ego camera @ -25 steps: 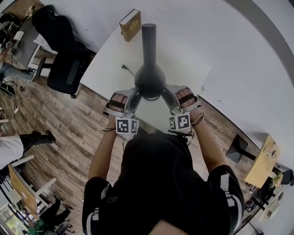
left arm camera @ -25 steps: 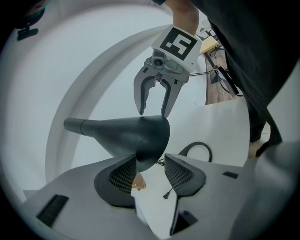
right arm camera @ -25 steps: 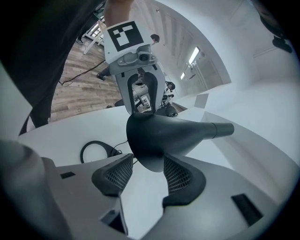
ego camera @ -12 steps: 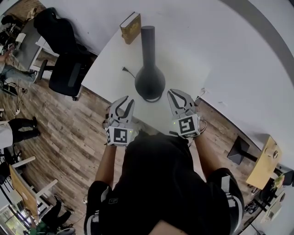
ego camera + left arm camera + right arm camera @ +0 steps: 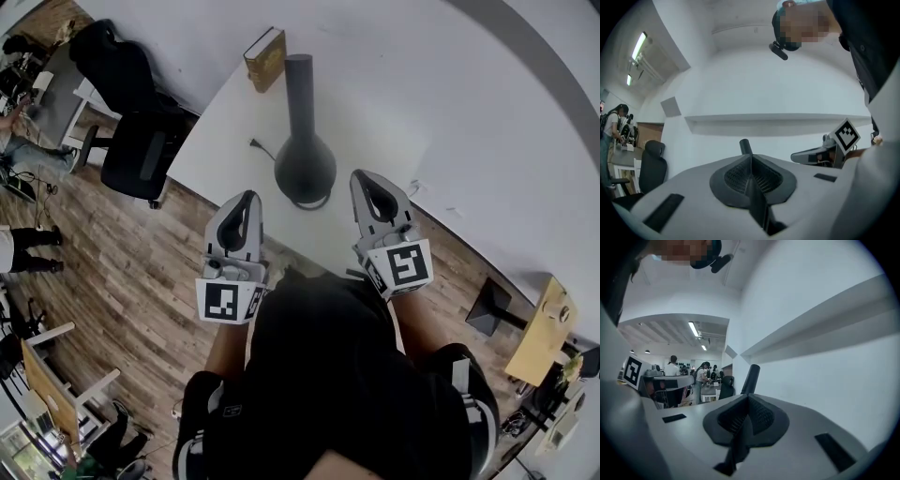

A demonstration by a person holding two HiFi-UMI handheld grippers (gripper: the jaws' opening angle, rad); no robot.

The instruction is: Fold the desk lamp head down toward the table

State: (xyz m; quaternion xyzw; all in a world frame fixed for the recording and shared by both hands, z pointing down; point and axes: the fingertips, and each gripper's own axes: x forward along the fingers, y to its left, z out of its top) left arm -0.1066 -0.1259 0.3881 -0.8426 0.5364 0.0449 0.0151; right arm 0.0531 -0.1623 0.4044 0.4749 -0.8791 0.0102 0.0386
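Note:
The black desk lamp [image 5: 305, 167] stands on the white table [image 5: 375, 103], with a round base and a long dark tube [image 5: 299, 84] reaching away from me. Both grippers hang raised in front of it, near the table's front edge, and neither touches it. My left gripper [image 5: 247, 198] is shut and empty, to the left of the base. My right gripper [image 5: 364, 178] is shut and empty, to the right of the base. In the left gripper view the tube's tip [image 5: 745, 146] pokes up behind the shut jaws. In the right gripper view the tube [image 5: 751, 378] rises tilted beyond them.
A brown book [image 5: 264, 53] stands at the table's far edge. A black plug and cord [image 5: 255, 142] lie left of the lamp. An office chair [image 5: 139, 155] stands left of the table on the wood floor. A black stand [image 5: 487, 305] and a wooden box [image 5: 539, 328] are at the right.
Both grippers were open on either side of the lamp's base. They have pulled back toward me, risen, rolled over and shut. The lamp looks unmoved.

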